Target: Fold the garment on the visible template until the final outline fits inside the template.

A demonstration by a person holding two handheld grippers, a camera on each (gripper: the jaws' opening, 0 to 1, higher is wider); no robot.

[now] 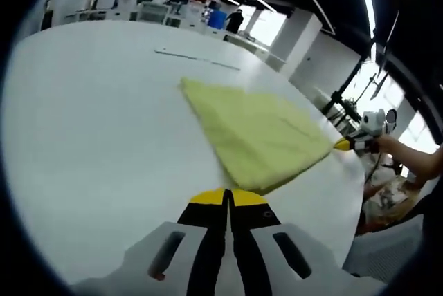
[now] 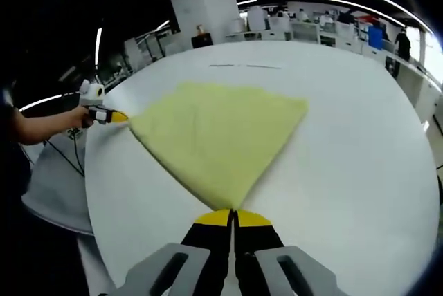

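Our left tongs and right tongs, jaws pressed together, each pinch a corner of the yellow cloth, which lies folded flat on the white table. We judge a fold is mid-step; next we must carry both corners across evenly. A thin line marks the table beyond.

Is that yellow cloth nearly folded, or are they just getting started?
Partway, it seems. The yellow garment already lies on the white table as a flat, roughly triangular shape, so some folding looks done. In hand: the left gripper and the right gripper each pinch a corner, jaws closed. Left: more folding. Thin lines show further along the table, but I can't tell if they mark the template, so fit is unjudgeable.
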